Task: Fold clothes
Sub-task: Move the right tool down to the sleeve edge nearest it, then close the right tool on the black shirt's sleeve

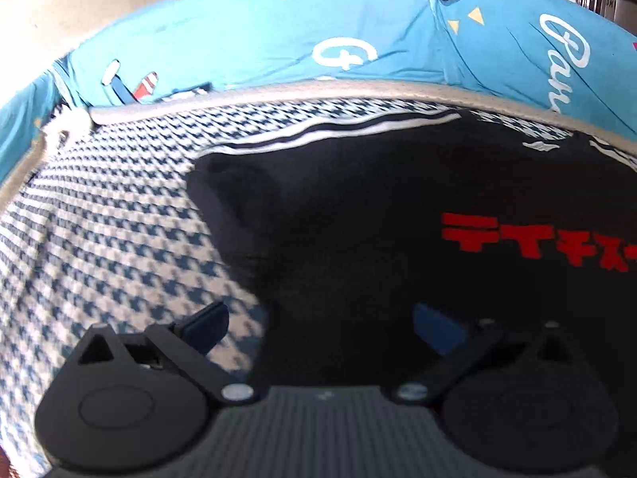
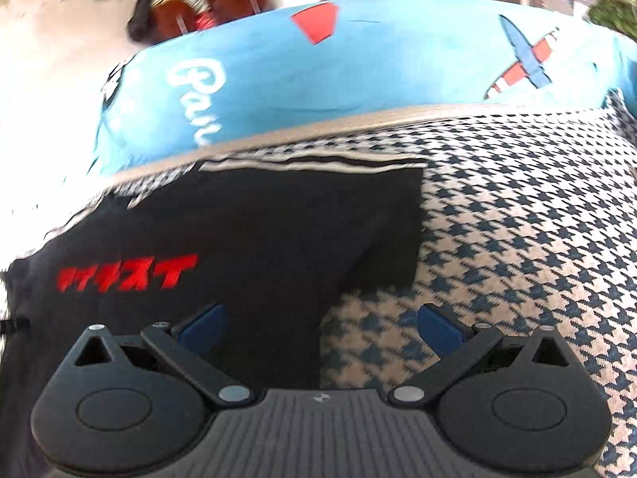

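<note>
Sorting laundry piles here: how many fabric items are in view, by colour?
Black garment with red lettering: 1
Blue printed sheet: 1
Houndstooth cover: 1
Total: 3

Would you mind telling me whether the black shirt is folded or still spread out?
Spread out: the black shirt lies flat on the checked cover, red lettering up, sleeve extended sideways.

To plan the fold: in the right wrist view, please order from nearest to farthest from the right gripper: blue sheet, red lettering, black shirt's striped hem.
From the right gripper:
1. Red lettering, near left on the black shirt.
2. Striped hem, ahead, the shirt's far edge.
3. Blue sheet, beyond, across the top.
</note>
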`<state>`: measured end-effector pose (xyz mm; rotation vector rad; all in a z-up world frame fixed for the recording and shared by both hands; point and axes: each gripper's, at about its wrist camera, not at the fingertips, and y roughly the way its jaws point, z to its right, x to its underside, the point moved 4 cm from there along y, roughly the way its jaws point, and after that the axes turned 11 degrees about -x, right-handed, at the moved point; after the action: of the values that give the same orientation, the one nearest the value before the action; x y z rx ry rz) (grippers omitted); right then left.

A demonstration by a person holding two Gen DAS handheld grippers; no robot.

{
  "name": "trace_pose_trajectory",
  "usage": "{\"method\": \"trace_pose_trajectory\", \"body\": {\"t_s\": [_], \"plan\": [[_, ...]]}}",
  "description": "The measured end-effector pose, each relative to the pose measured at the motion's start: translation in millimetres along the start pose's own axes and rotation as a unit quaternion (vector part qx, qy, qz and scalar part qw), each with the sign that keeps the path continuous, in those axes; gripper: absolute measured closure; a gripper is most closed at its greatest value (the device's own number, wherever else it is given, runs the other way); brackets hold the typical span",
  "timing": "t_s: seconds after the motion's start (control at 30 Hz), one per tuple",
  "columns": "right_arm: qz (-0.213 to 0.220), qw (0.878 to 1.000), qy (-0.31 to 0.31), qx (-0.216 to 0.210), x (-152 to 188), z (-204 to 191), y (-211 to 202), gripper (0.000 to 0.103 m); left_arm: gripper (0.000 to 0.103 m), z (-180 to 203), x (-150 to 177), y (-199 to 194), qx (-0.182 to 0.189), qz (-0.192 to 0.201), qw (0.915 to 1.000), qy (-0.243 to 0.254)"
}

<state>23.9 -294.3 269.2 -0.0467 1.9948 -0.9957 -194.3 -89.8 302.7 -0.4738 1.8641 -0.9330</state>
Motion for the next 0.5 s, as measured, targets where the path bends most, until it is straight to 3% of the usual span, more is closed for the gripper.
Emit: {"method": "trace_pose_trajectory", "body": {"t_s": [0.17,0.4,0.5], "plan": [[0.023,0.999,0.034,0.013,-13,21,2,0.001,0.000,10,-2,2,0.022,-0.017,0.9996,-0.010],[0.041,0.995,0.087,0.015,-26,51,9,0.020,0.000,23,3,-6,0.040,-0.014,0.9991,0.008],[0.048,0.994,0.098,0.017,-29,57,12,0.022,0.000,27,4,-10,0.055,-0.017,0.9983,0.012]]}}
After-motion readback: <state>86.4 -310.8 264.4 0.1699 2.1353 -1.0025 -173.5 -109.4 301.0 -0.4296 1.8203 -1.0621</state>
